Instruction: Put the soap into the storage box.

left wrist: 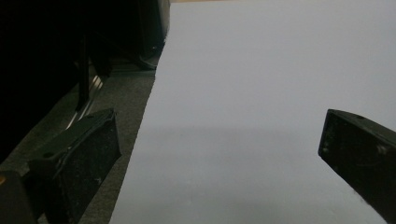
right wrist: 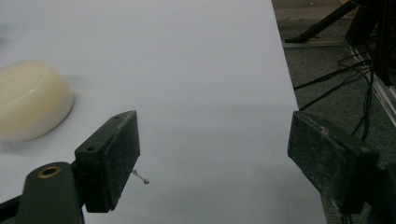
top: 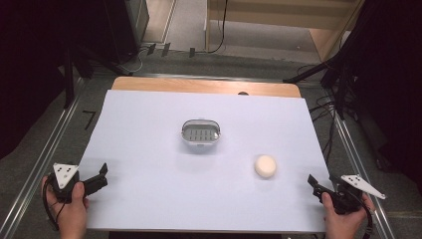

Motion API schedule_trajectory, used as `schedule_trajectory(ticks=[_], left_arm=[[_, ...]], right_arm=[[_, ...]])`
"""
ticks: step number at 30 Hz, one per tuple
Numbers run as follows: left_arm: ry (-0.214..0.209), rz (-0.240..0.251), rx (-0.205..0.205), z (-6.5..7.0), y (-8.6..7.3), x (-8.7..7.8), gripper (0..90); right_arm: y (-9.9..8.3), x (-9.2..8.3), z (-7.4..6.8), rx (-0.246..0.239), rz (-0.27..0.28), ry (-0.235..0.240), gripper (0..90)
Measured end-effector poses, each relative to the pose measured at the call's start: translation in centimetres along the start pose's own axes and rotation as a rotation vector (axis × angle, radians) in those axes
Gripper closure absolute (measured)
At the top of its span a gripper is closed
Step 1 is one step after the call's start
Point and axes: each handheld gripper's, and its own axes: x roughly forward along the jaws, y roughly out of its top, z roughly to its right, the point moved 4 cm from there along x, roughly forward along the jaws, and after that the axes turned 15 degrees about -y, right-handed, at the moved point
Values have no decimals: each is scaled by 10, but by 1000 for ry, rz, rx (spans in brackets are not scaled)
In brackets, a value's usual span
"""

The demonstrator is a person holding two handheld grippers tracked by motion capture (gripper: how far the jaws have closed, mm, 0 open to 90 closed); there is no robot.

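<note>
On the surface [top: 149,189], soap [top: 265,166] lies right of the dish [top: 200,134], well apart. Right claw [top: 312,182] near soap, jaws apart, empty; left claw [top: 103,172] apart, idle. Step: approach. Next: straddle soap, close.

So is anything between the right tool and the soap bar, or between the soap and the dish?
Nothing visible. The right tool sits open at the table edge, with bare sheet up to the soap, and bare sheet from there to the dish.
</note>
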Motion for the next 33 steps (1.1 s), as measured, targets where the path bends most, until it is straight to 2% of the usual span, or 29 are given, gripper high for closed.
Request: schedule_trajectory(ticks=[5,9,11,14,17,19,21,25,33], left_arm=[[-2,2,14,1,0,0,0],[-4,4,11,1,0,-1,0],[-5,3,12,1,0,-1,0],[-4,2,23,3,0,-1,0],[3,-3,60,6,-1,0,0],[2,-9,67,7,-1,0,4],[-1,-12,68,7,-1,1,4],[-4,-10,69,7,-1,0,4],[-12,-8,74,7,-1,0,4]], right_arm=[[1,-3,-4,-43,-7,18,187],[2,-6,-7,-23,-16,55,176],[2,-6,-7,-30,-11,64,165],[4,-5,-14,-45,-36,97,136],[4,-4,-25,-95,-66,119,133],[3,-2,-33,-137,-89,128,131],[3,-1,-42,-156,-106,148,130],[4,1,-53,-175,-124,171,129],[7,4,-67,-183,-148,210,110]])
